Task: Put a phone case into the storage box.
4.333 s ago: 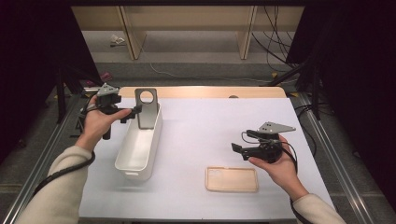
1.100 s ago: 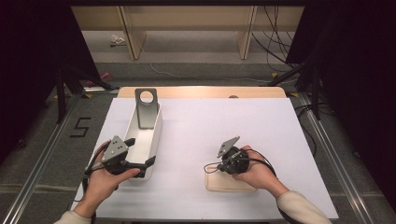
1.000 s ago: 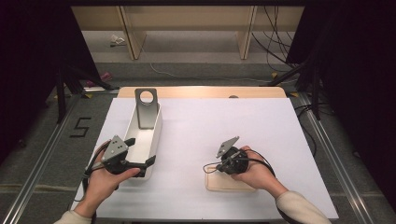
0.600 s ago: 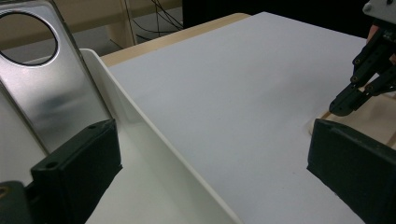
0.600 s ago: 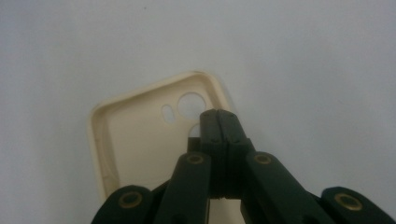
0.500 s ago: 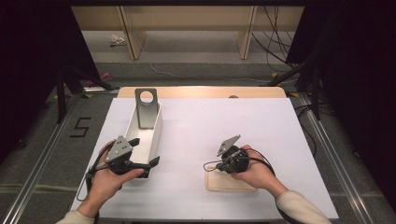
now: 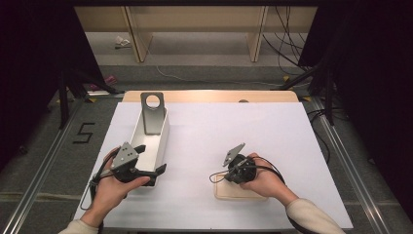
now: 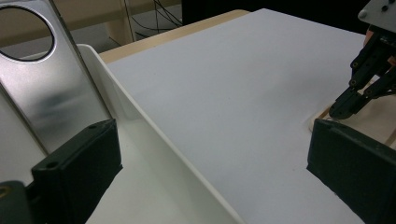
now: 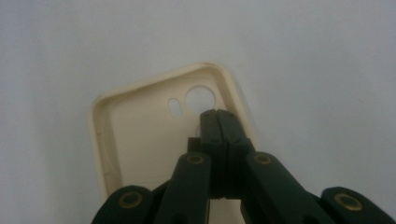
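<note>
A cream phone case lies hollow side up on the white table top near the front. My right gripper points down into it, jaws shut with nothing between them. In the right gripper view its tips rest inside the phone case, beside the round camera hole. My left gripper is open at the near end of the white bin. In the left gripper view the bin's wall runs between the wide jaws, one inside the bin and one outside. A metal plate with a round hole leans in the bin's far end.
A white sheet covers the table, with a wooden strip along its far edge. Beyond the table are shelf legs and cables on the floor. The left gripper view also holds the metal plate and the right gripper at the case.
Since the oldest frame my left gripper came from the metal plate to the bin's near end, and my right gripper moved from the table's right onto the case. Over the last second neither moved noticeably.
</note>
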